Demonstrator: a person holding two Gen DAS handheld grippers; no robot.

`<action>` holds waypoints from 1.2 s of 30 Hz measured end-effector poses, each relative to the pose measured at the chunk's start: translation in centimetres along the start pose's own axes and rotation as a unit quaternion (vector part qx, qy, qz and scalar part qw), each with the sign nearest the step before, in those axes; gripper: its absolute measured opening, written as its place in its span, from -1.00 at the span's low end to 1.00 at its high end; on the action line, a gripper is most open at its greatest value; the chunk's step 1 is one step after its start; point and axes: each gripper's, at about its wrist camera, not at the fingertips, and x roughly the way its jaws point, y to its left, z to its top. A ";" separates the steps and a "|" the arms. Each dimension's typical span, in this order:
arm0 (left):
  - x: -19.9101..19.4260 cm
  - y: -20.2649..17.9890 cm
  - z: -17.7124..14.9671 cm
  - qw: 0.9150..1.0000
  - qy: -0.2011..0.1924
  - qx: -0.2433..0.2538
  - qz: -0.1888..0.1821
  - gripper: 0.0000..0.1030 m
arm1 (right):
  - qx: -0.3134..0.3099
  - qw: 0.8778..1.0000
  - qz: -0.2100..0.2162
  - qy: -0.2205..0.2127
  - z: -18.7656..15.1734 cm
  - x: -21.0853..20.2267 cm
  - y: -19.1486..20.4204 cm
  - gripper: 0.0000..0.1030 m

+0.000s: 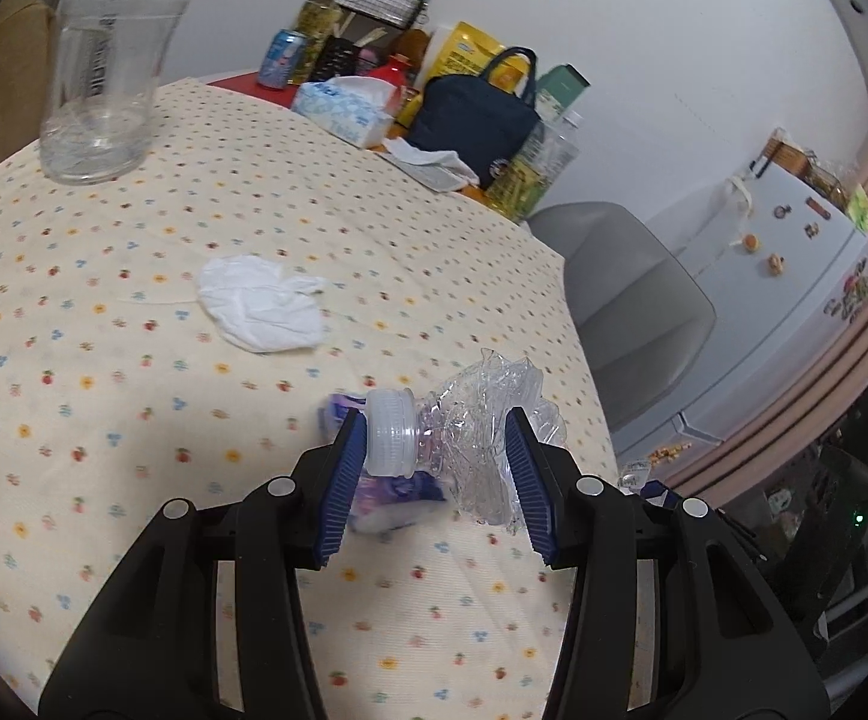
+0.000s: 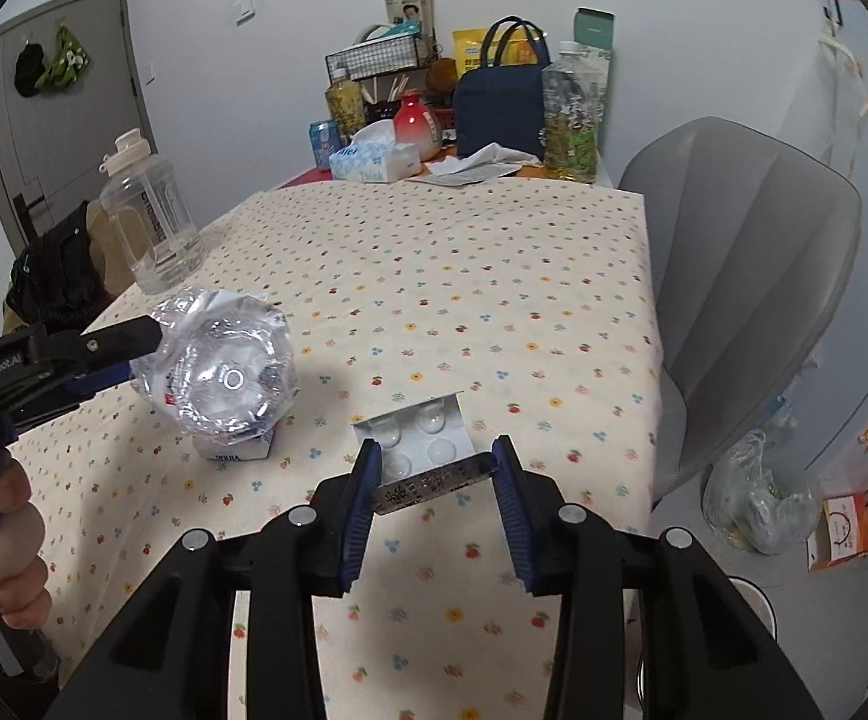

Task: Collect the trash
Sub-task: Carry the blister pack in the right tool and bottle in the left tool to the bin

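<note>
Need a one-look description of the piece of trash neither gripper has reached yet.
Start at the polka-dot tablecloth, then find the tall clear water jug at its far left. Nearer than the jug, alone mid-cloth, lies a crumpled white tissue. It is flat, soft and opaque, unlike the clear crushed bottle in the left hand-held gripper.

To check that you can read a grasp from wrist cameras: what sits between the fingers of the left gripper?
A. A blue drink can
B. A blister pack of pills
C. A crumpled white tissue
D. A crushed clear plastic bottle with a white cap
D. In the left wrist view the left gripper has its blue pads on either side of the crushed clear bottle, whose white cap lies against one pad.
</note>
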 end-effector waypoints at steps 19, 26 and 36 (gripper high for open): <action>3.9 -9.7 -1.6 0.995 0.040 0.084 -0.041 -0.07 | 0.084 0.994 -0.062 -0.027 -3.6 -5.3 -10.3 -0.26; 6.4 -13.7 -2.6 0.990 0.062 0.114 -0.053 -0.07 | 0.134 0.986 -0.093 -0.036 -5.7 -7.0 -15.7 -0.26; 11.0 -20.3 -5.4 0.979 0.104 0.162 -0.071 -0.07 | 0.204 0.971 -0.120 -0.032 -9.9 -8.1 -22.5 -0.26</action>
